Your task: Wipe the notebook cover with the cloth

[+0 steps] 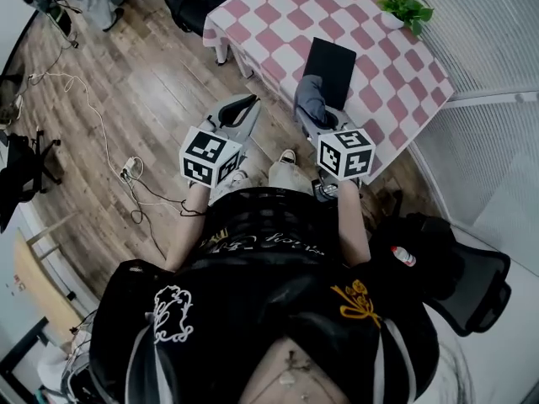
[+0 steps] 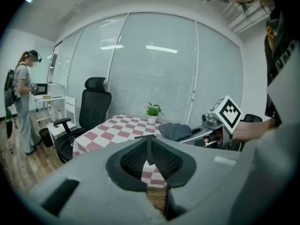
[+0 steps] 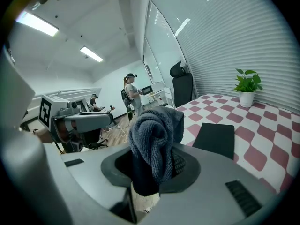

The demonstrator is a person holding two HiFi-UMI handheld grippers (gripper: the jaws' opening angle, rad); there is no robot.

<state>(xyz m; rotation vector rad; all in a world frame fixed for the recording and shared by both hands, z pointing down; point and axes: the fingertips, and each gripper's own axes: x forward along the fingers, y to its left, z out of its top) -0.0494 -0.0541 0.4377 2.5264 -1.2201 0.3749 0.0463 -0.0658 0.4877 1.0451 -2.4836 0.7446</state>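
While the right tongs [image 3: 154, 165] pinch the bunched grey cloth [image 3: 157, 135] (ready to rub, I think), the black notebook [image 1: 329, 61] lies flat on the checked desk [image 1: 387, 91] just ahead, waiting. The left tongs [image 2: 148, 150] are pressed together, holding nothing, beside the desk's edge.

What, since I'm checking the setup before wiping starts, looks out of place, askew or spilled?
Nothing stands out. The notebook lies flat and closed on the checkered table, the potted plant stands upright, and the cloth is bunched in the right tongs. The left tongs are shut, empty. Only a loose cable trails across the floor.
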